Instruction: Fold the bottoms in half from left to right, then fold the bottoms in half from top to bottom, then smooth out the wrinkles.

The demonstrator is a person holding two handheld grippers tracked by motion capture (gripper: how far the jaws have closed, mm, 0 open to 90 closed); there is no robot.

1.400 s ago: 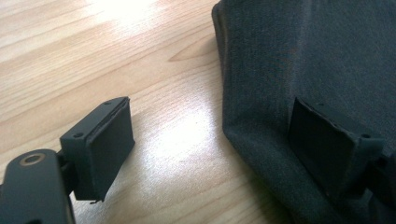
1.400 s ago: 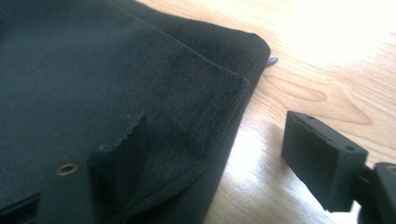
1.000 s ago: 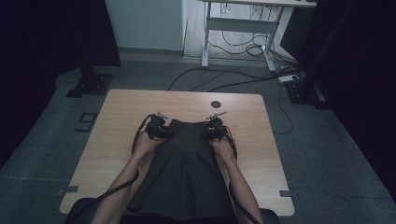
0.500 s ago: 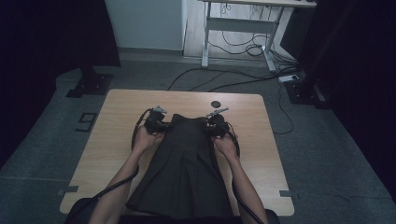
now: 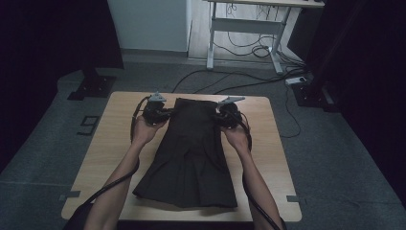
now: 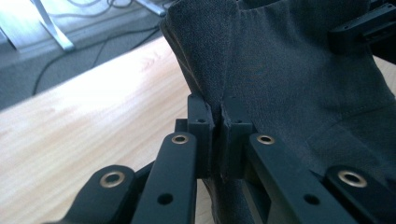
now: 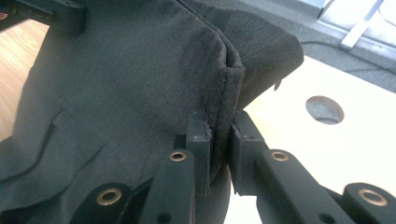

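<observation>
A dark pleated skirt [image 5: 191, 163] lies lengthwise on the wooden table [image 5: 110, 139], hem toward the person. Its waistband end is raised off the tabletop. My left gripper [image 5: 168, 114] is shut on the waistband's left corner; in the left gripper view the fabric [image 6: 289, 70] is pinched between its jaws [image 6: 218, 109]. My right gripper [image 5: 218, 116] holds the right corner. Its jaws [image 7: 219, 123] have just been closing and now press on the folded waistband edge [image 7: 130, 79]. The other gripper appears at the top right [image 6: 359, 28] and top left [image 7: 46, 11] of these views.
A round hole [image 7: 324, 109] in the tabletop lies just beyond the right gripper. Behind the table stand a white desk frame [image 5: 244, 28] with cables on the floor, a black stand base [image 5: 91, 88] and a power strip [image 5: 299, 80].
Both hands have risen and moved toward the far edge, lifting the skirt's waistband and stretching the skirt. The grippers now cover the tabletop hole in the high view.
</observation>
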